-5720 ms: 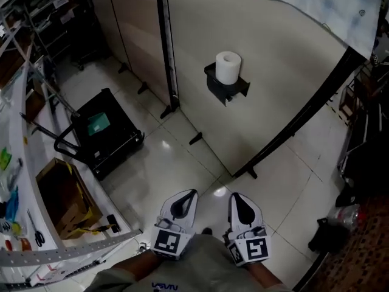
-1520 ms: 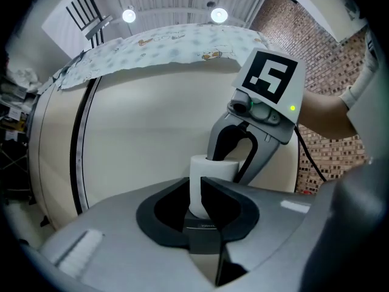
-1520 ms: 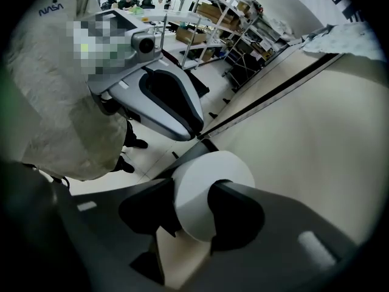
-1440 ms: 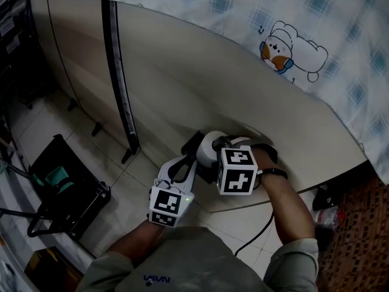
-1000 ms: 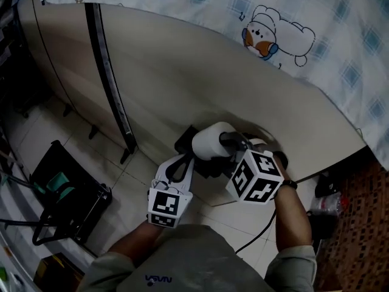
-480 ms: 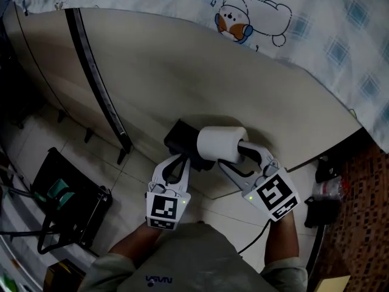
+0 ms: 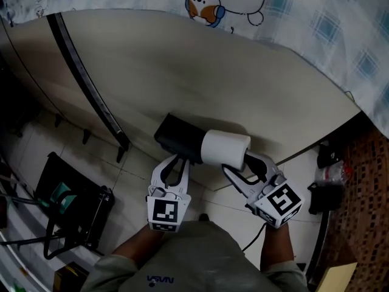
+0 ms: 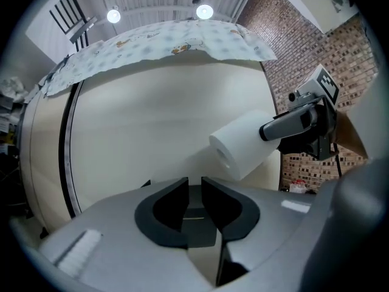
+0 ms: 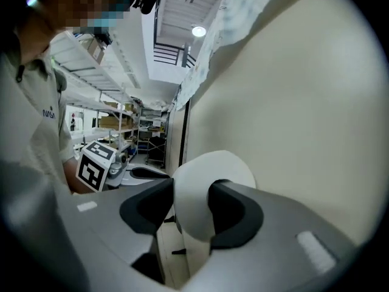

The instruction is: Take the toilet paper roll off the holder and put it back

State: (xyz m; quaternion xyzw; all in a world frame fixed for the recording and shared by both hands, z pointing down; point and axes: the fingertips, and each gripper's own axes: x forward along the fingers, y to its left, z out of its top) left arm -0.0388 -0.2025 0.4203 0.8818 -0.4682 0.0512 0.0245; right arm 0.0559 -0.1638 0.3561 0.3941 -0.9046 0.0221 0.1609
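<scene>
The white toilet paper roll (image 7: pixel 223 148) is off the black holder (image 7: pixel 177 138) and lies sideways just right of it, in front of the beige panel. My right gripper (image 7: pixel 242 165) is shut on the roll (image 9: pixel 214 166), one finger on each side of it. In its own view the right gripper (image 9: pixel 191 207) has the paper filling the gap. My left gripper (image 7: pixel 175 163) points at the holder's underside from below. Its jaws stand a narrow slit apart and are opening, with nothing between them. From the left gripper (image 8: pixel 195 193), the roll (image 8: pixel 242 146) hangs up and right.
A beige partition panel (image 7: pixel 200 72) with a black upright strip (image 7: pixel 85 78) fills the back, with a patterned cloth (image 7: pixel 285 8) over its top. A black cart (image 7: pixel 64 202) stands on the tiled floor at the left. Dark bags (image 7: pixel 325 178) lie at the right.
The right gripper has lifted the roll off the holder and carried it a little to the right, turning it sideways. The left gripper has stayed below the holder.
</scene>
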